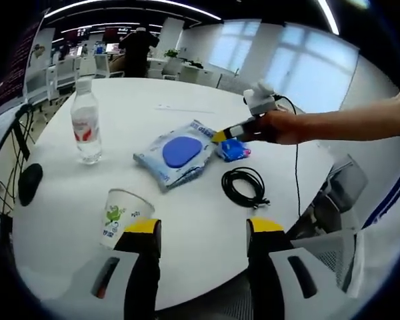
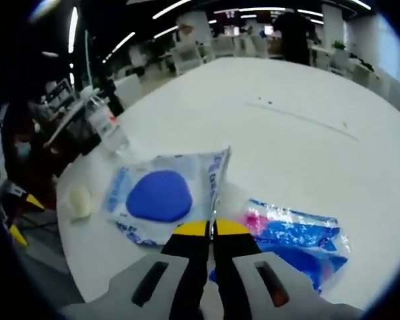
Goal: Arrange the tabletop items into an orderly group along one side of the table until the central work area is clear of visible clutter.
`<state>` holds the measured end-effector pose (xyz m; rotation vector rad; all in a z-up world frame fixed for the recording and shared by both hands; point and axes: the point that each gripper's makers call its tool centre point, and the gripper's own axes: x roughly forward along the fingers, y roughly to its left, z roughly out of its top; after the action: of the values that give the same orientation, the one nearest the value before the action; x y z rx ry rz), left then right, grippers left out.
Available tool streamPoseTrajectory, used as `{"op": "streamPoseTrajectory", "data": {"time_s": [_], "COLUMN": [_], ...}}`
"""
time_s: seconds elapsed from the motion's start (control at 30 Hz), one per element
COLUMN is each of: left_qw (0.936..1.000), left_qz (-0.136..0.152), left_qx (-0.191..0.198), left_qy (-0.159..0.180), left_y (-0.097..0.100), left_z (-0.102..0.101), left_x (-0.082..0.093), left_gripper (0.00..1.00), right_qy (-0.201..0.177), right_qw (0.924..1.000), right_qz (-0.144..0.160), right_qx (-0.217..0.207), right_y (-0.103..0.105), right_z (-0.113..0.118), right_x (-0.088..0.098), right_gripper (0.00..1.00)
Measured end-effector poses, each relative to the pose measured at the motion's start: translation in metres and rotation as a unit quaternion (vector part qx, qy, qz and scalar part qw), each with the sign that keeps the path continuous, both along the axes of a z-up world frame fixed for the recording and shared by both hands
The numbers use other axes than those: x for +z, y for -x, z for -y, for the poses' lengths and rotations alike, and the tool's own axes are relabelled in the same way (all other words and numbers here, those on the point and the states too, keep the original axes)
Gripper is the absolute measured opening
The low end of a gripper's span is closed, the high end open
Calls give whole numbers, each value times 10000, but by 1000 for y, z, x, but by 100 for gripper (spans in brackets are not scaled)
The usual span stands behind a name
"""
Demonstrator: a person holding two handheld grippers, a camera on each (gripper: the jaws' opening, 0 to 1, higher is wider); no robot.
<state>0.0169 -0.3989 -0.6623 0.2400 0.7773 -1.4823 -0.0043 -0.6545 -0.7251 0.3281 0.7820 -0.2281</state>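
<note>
With its jaws nearly shut on nothing between the wet-wipes pack (image 2: 161, 197) and the small blue packet (image 2: 300, 237) beside it, the right gripper (image 2: 212, 230) could shove both packs askew, while the left gripper (image 1: 203, 230) hangs wide open and empty near the paper cup (image 1: 122, 217).

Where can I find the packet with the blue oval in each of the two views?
Left gripper view: packet with the blue oval lies mid-table, left of the right tool.
Right gripper view: the packet lies left of centre, above this tool's tips.
Shared landmark: water bottle.

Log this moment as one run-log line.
right tongs: shut, between wipes pack and blue packet | left tongs: open by paper cup
</note>
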Motion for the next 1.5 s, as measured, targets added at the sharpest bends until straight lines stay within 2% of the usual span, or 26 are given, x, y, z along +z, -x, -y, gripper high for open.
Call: {"op": "streamPoseTrajectory", "data": {"time_s": [0.2, 0.47, 0.8, 0.9, 1.0, 1.3, 1.5], "left_qw": [10000, 9998, 9996, 9996, 9997, 9998, 9983], "left_qz": [21, 127, 161, 195, 125, 173, 229], "left_qx": [-17, -73, -101, -114, -116, -85, -106], "left_qy": [75, 163, 201, 158, 163, -81, -521], "left_y": [-7, -23, -40, -47, -55, -80, -97], "left_z": [8, 23, 48, 56, 66, 91, 102], "left_x": [5, 13, 14, 11, 8, -11, -31], "left_gripper": [51, 50, 49, 48, 47, 43, 39], "right_qy": [-76, -73, -355, -446, -472, -593, -675], "right_qw": [9998, 9996, 9976, 9969, 9969, 9965, 9970], "right_qz": [98, 260, 381, 409, 379, 361, 253], "right_qx": [-123, -90, -458, -508, -495, -457, -266], "right_y": [7, 5, 14, 16, 19, 23, 25], "right_z": [-7, -23, -42, -43, -48, -54, -64], "right_x": [3, 13, 4, -3, -5, -10, -19], "right_gripper": [0, 0, 0, 0, 0, 1, 2]}}
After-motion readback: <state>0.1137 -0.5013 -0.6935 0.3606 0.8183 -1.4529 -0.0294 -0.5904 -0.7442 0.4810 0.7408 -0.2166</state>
